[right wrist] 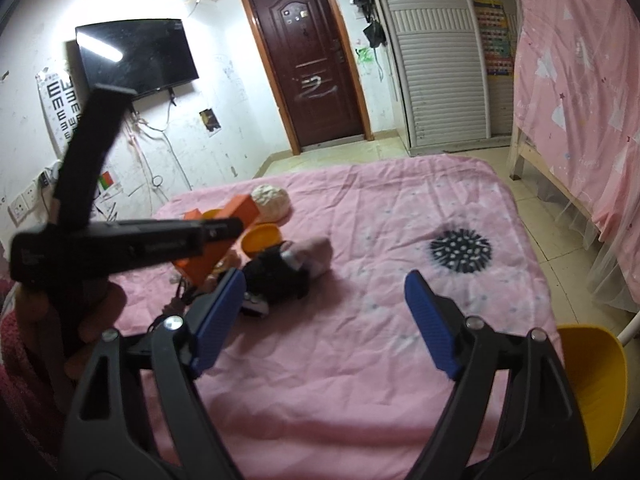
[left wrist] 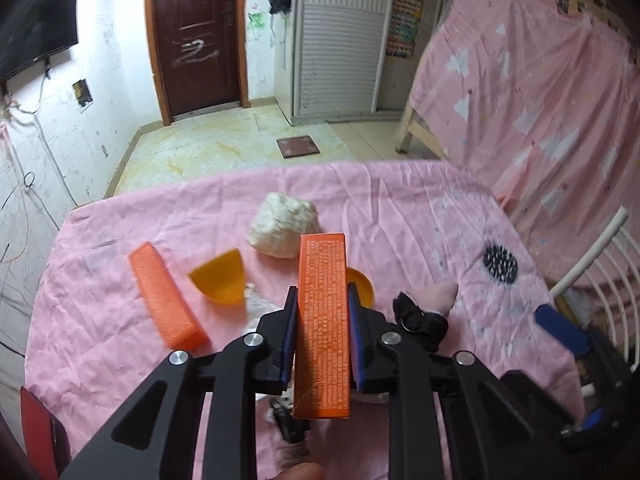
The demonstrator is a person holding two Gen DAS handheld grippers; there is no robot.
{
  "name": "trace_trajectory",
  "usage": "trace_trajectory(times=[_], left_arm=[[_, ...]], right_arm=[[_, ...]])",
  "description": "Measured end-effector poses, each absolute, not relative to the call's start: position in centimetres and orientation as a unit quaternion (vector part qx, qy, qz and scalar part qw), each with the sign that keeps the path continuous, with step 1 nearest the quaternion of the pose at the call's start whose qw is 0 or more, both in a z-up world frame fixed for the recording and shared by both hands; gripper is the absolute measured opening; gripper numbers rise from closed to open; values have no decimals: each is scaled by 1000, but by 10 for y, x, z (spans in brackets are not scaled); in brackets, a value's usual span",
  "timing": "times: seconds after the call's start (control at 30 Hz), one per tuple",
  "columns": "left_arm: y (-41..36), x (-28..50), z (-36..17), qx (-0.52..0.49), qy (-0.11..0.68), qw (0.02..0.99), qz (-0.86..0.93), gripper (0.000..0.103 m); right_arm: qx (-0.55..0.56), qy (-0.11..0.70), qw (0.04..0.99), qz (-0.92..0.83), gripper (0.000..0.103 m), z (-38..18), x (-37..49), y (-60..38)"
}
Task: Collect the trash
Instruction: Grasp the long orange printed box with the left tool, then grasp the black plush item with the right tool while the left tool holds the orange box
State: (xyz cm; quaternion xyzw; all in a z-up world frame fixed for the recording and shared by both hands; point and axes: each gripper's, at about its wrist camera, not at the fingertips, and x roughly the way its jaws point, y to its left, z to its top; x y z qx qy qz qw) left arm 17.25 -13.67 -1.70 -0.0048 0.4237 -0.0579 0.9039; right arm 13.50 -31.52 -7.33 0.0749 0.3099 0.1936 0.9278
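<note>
My left gripper (left wrist: 322, 294) is shut on a long orange box (left wrist: 323, 320) and holds it above the pink-covered table (left wrist: 120, 360). On the table lie a second orange box (left wrist: 166, 298), a yellow wedge-shaped piece (left wrist: 220, 282), a yellow lid (left wrist: 362, 282) and a crumpled white paper wad (left wrist: 284, 224). A black and pink bundle (left wrist: 424, 312) lies to the right of the held box. My right gripper (right wrist: 324, 284) is open and empty above the table, right of the left gripper (right wrist: 224, 228) and near the bundle (right wrist: 288, 268).
A yellow bin (right wrist: 596, 384) sits at the table's lower right edge. A black spiky print (right wrist: 460, 250) marks the cloth. A white chair back (left wrist: 600, 264) stands on the right. A pink-draped bunk bed (left wrist: 532, 80), a wardrobe (left wrist: 340, 36) and a door (left wrist: 196, 36) lie beyond.
</note>
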Motion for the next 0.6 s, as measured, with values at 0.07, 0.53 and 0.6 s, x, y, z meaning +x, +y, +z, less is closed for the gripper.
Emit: trace_trajectory(times=[0.07, 0.53, 0.6], left_arm=[[-130, 168, -8, -13, 411, 910, -51, 15], [-90, 140, 33, -62, 359, 930, -55, 15], [-87, 138, 35, -67, 358, 929, -61, 15]], right_arm=[[67, 315, 925, 200, 84, -72, 138, -305], [-4, 386, 902, 192, 90, -84, 175, -242], [-8, 395, 900, 181, 90, -87, 181, -239]])
